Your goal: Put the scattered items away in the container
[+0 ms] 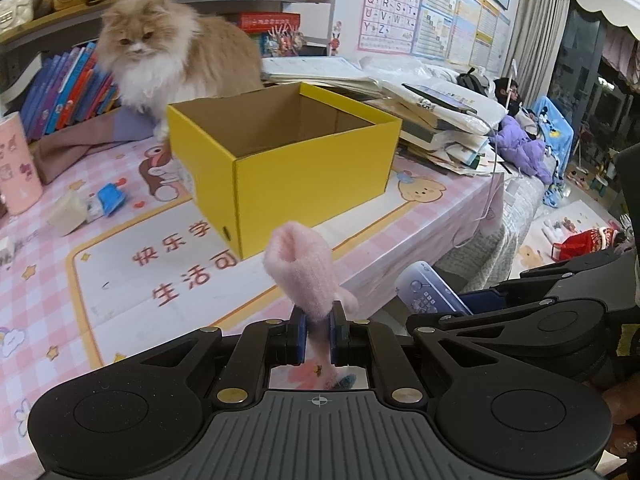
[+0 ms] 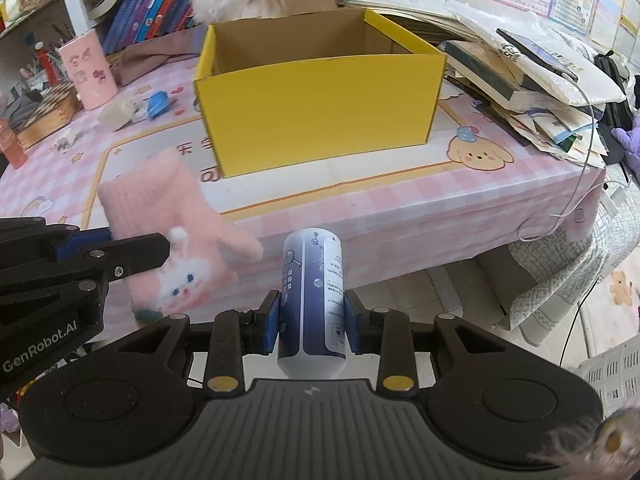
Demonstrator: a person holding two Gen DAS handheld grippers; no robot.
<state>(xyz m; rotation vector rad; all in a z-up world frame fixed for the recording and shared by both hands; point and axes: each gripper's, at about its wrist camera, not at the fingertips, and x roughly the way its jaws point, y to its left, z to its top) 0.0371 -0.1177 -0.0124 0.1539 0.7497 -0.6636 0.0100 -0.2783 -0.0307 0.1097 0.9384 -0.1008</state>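
An open yellow cardboard box stands on the pink checked tablecloth, its inside bare. My left gripper is shut on a fluffy pink mitten that sticks up between its blue pads, in front of the box and near the table's front edge. In the right wrist view that mitten shows a white bunny face, with the left gripper clamped on it. My right gripper is shut on a blue and white bottle, held upright off the table's front edge. The bottle also shows at the lower right of the left wrist view.
A fluffy cream cat sits right behind the box. A small blue item and a pale wad lie left of the box, beside a pink cup. Stacked books and papers crowd the right side. Below the table's edge lies the floor.
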